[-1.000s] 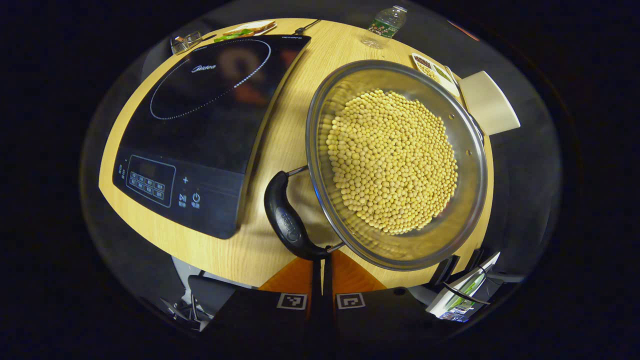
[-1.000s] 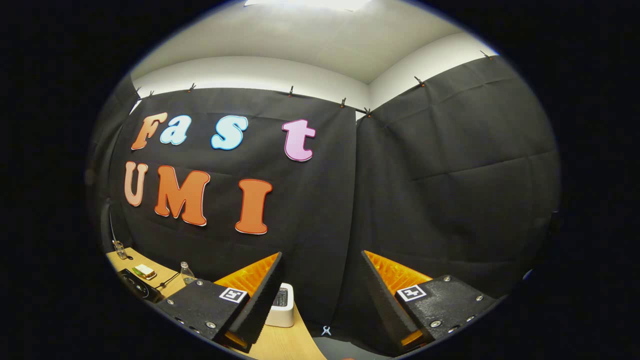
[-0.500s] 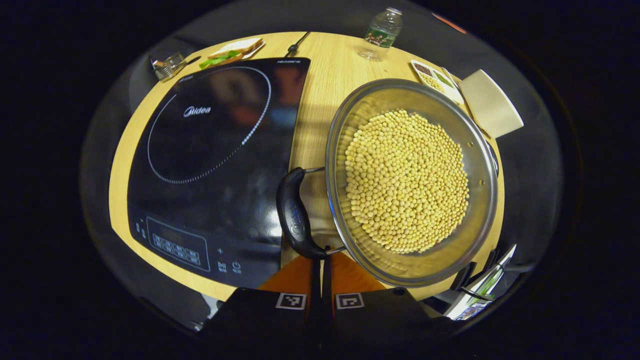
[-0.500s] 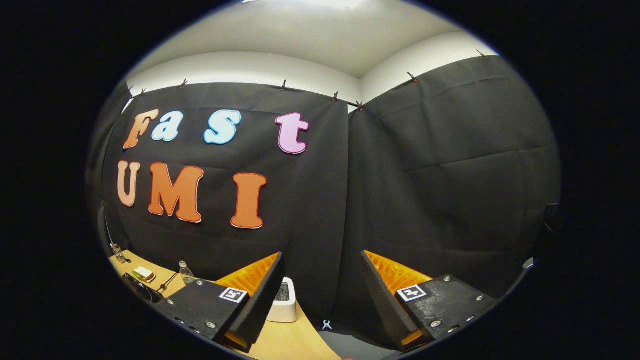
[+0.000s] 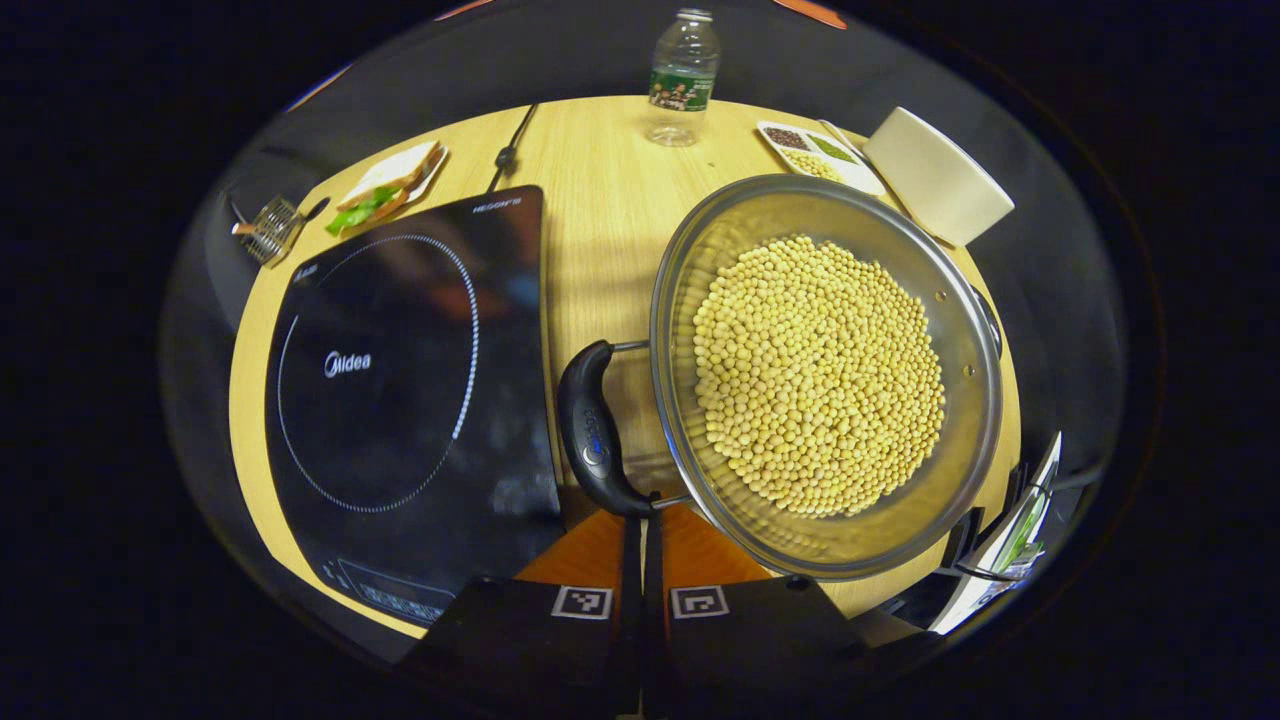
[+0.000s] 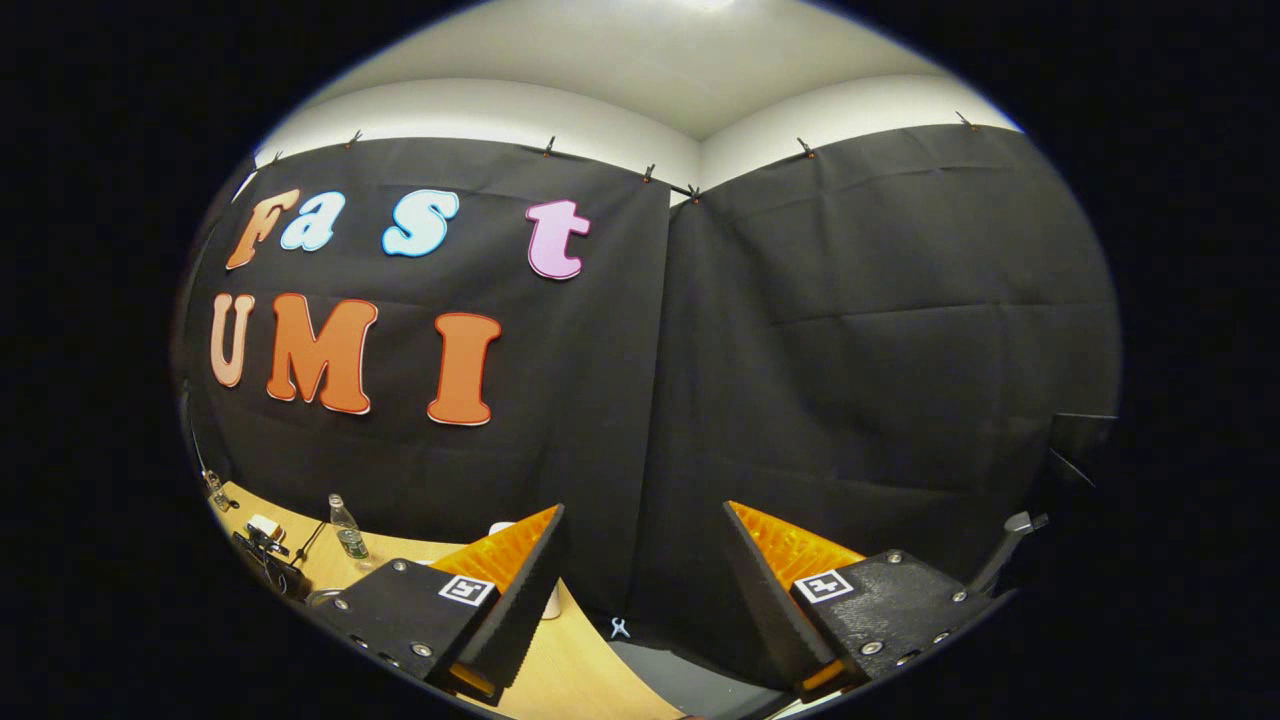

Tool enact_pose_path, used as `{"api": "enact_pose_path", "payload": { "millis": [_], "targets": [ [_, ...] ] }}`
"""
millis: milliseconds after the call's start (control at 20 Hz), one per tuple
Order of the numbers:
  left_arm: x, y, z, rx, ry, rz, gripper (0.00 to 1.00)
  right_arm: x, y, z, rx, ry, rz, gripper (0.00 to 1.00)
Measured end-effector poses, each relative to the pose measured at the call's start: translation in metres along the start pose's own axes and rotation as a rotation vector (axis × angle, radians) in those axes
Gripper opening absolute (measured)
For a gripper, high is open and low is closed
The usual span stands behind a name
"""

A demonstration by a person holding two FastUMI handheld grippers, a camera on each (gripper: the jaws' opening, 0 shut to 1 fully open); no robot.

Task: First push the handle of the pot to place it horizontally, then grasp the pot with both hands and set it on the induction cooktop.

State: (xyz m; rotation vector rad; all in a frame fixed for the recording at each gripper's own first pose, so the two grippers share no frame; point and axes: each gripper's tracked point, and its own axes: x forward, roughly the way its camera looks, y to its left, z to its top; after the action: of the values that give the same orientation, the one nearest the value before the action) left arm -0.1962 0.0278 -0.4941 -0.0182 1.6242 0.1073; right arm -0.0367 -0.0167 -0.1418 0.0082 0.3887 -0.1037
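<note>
I stood in a recording booth dressed up as a kitchen: black cloth (image 6: 850, 330) was clipped up as walls beneath a plain white ceiling (image 6: 700, 60), and a round wooden table (image 5: 590, 220) carried an induction cooktop (image 5: 400, 400), a sandwich (image 5: 385, 185) and a water bottle (image 5: 680, 75).

One pot (image 5: 960, 330) of beans, one induction cooktop (image 5: 400, 400), one bottle (image 5: 682, 75), one sandwich (image 5: 385, 185), one white cup (image 5: 935, 175), two grippers (image 5: 643, 540) (image 6: 640, 590).

On the wooden table (image 5: 590, 200): a water bottle (image 5: 681, 76) at twelve o'clock, a sectioned snack tray (image 5: 820, 155) and white box (image 5: 936, 176) at one, a sandwich (image 5: 385, 186) and wire whisk (image 5: 268, 228) at ten
</note>
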Motion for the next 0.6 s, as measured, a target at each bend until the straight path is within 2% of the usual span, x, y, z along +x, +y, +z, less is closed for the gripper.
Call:
{"api": "enact_pose_path", "payload": {
  "millis": [100, 300, 450, 500, 600],
  "targets": [
    [0.003, 0.003, 0.01, 0.049, -0.021, 0.002, 0.08, -0.001, -0.001, -0.003, -0.005, 0.015, -0.019, 0.96],
    [0.007, 0.009, 0.032, 0.111, -0.066, -0.004, 0.08, -0.001, 0.007, -0.009, -0.015, 0.041, -0.027, 0.93],
    [0.01, 0.01, 0.043, 0.109, -0.092, -0.023, 0.08, 0.001, 0.024, -0.021, -0.009, 0.082, 0.0, 0.94],
    [0.008, 0.012, 0.047, 0.101, -0.099, -0.036, 0.08, 0.003, 0.032, -0.026, -0.004, 0.097, 0.013, 0.96],
    [0.001, 0.019, 0.048, 0.087, -0.108, -0.065, 0.08, 0.006, 0.05, -0.037, 0.003, 0.133, 0.046, 0.94]
  ]
}}
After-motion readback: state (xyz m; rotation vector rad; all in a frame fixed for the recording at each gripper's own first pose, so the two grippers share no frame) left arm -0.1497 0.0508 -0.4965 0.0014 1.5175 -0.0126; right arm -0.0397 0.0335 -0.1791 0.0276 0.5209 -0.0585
